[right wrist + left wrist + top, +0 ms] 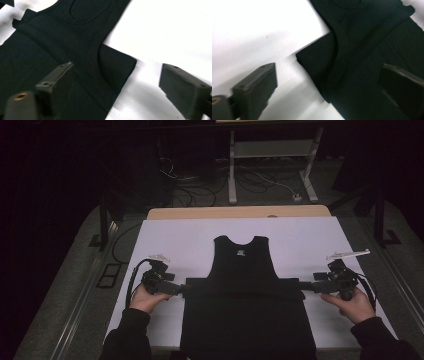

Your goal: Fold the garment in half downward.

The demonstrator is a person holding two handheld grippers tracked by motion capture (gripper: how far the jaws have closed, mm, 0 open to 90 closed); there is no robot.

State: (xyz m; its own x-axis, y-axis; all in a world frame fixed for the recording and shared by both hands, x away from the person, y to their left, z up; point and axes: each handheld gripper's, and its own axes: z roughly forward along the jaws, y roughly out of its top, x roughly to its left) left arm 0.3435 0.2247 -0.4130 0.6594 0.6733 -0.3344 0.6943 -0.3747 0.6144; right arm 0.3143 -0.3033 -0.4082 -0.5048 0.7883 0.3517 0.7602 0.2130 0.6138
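A black sleeveless top (244, 265) lies flat on the white table cover (180, 237), neck away from me, its lower part folded up into a straight cross edge. My left gripper (183, 289) stands at the left end of that fold, my right gripper (304, 286) at the right end. In the left gripper view the left gripper (327, 72) is open, and the folded corner of the top (312, 60) lies loose between the jaws. In the right gripper view the right gripper (117, 67) is open too, over the other folded corner (120, 65).
The cover's far edge leaves a strip of wooden tabletop (240, 212) bare. Beyond the table, cables (200, 190) lie on the floor by a white table frame (270, 150). White cover lies bare to both sides of the top and behind it.
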